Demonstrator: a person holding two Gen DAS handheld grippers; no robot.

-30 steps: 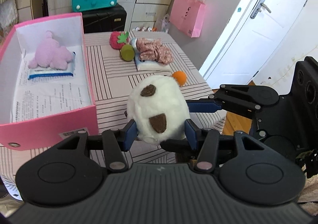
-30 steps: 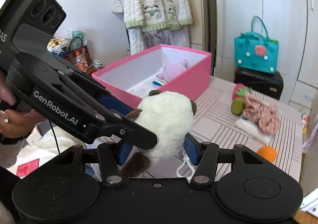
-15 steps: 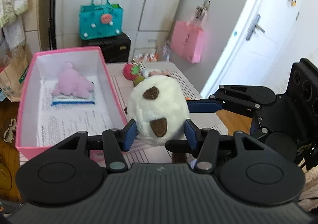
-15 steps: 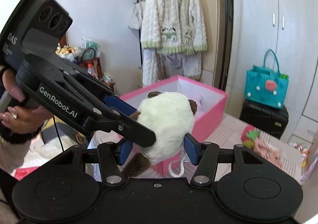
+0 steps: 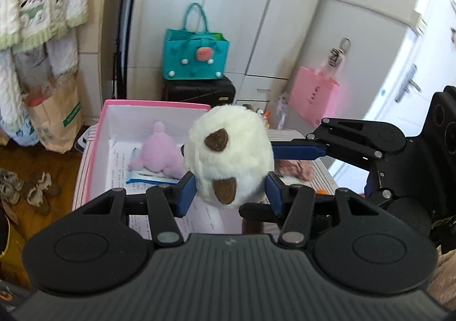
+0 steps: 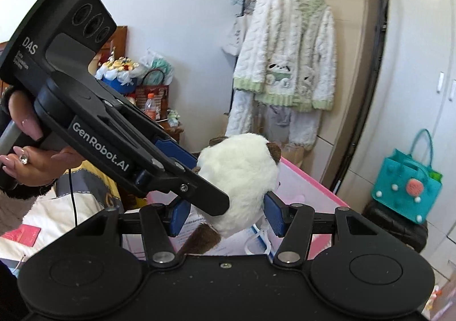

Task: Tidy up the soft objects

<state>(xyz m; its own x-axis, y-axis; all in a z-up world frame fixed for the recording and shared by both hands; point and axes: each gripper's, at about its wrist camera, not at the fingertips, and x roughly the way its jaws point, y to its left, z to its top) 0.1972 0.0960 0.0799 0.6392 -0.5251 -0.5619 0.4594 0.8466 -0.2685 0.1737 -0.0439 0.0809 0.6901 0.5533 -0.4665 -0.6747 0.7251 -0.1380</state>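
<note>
From the left wrist view we look down into the pink box (image 5: 94, 133) and see a lilac plush (image 5: 158, 154) lying inside on printed sheets, with a mottled pink soft thing (image 5: 293, 168) on the striped counter (image 5: 322, 175) to the right of the box; the right wrist view shows only the box's near pink wall (image 6: 310, 190). That right view alone shows us the person's hand (image 6: 31, 150) gripping the handle of the left tongs (image 6: 199, 181), with a fuzzy dark cuff at the wrist, and a white knitted cardigan (image 6: 287, 56) hanging behind. Both views show the teal bag (image 5: 196, 57) on a black case. We see both tongs tilted downward and meeting at an angle, the right tongs (image 5: 273, 150) reaching in from the right of the left view. The white plush toy (image 5: 230, 155) with brown patches hangs in the air above the near end of the box. Both tongs stand partly apart and pinch that toy: the left tongs' blue pads (image 5: 186, 195) press its lower sides, and the right tongs' blue pads (image 6: 275, 217) squeeze it across.
</note>
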